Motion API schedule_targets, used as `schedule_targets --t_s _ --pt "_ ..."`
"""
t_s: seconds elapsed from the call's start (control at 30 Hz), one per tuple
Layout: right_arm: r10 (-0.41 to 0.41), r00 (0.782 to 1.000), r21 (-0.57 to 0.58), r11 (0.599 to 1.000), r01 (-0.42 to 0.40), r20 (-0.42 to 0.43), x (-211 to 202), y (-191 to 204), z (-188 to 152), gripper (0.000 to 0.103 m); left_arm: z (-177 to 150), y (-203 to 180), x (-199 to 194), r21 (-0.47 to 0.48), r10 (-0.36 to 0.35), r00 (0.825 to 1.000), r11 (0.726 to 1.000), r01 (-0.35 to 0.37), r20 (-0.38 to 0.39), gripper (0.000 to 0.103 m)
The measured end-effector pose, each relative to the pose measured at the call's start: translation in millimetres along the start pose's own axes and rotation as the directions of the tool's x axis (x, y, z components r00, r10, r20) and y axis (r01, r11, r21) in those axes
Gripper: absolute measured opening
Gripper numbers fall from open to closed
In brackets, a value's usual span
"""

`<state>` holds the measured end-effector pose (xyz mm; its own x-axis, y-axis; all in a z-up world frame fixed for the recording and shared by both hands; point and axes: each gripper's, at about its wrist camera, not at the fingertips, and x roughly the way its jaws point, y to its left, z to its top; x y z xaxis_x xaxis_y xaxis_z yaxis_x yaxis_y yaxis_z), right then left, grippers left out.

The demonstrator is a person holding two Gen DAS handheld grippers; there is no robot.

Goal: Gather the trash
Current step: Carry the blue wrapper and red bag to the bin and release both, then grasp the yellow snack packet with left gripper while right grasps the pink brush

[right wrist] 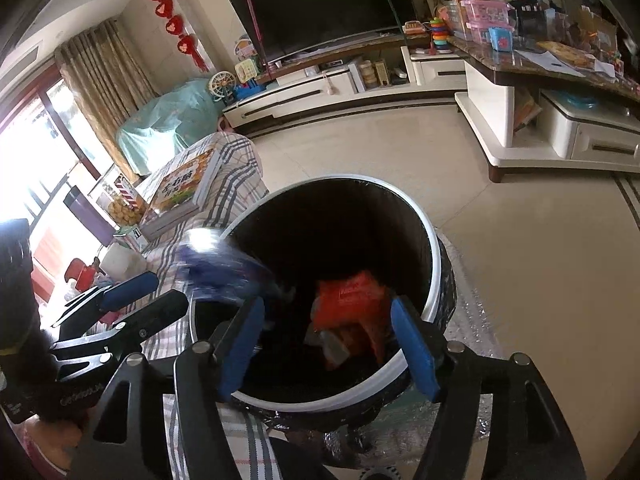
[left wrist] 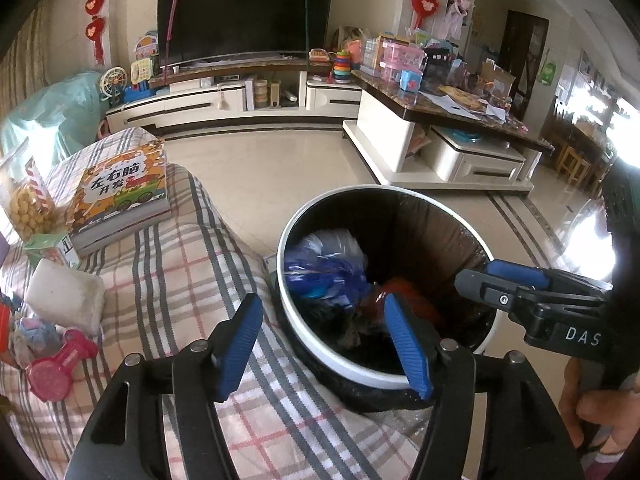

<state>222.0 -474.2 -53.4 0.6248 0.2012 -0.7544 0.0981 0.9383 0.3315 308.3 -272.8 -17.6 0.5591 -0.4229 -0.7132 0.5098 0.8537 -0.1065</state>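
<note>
A round trash bin [left wrist: 289, 320] with a white rim and a black liner stands on the floor beside a plaid-covered seat. Inside it are a blurred blue and white wrapper [left wrist: 324, 264] and an orange packet [left wrist: 408, 292]. My left gripper [left wrist: 321, 300] hangs open over the bin's near left rim, its blue pads holding nothing. My right gripper [right wrist: 328, 308] is open above the bin [right wrist: 432, 248], with the blurred orange packet [right wrist: 352, 296] below its pads and apart from them. The blue wrapper [right wrist: 224, 264] is a blur at the left rim. Each gripper shows in the other's view: right [left wrist: 492, 276], left [right wrist: 152, 294].
The plaid seat [left wrist: 168, 280] carries a thick picture book [left wrist: 120, 196], a white block [left wrist: 66, 296], a pink toy [left wrist: 60, 368] and a snack bag [left wrist: 28, 204]. A cluttered coffee table [left wrist: 440, 120] and the TV stand [left wrist: 224, 100] lie beyond a stretch of tiled floor [left wrist: 280, 168].
</note>
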Motion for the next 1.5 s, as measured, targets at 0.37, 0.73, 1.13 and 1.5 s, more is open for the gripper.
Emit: schedule_targets --t_s 0.37,0.73,1.13,1.5 --pt "0.025 0.999 0.011 1.000 -0.025 0.039 -13 15 -16 0.081 -42 36 -34 -0.100 0.014 0.999 0.995 -0.010 0.036 0.065" --pt "0.100 0.993 -0.048 0.994 -0.097 0.066 -14 74 -45 0.086 -95 82 -80 -0.176 0.104 0.992 0.980 -0.091 0.067 0.066" --pt "0.175 0.984 -0.122 0.977 -0.177 -0.026 15 139 -74 0.086 -150 128 -127 -0.290 0.208 0.977 0.939 -0.187 0.043 0.067" --pt "0.227 0.970 -0.166 0.957 -0.239 -0.088 39 189 -86 0.086 -172 164 -159 -0.397 0.261 0.965 0.889 -0.229 0.028 0.067"
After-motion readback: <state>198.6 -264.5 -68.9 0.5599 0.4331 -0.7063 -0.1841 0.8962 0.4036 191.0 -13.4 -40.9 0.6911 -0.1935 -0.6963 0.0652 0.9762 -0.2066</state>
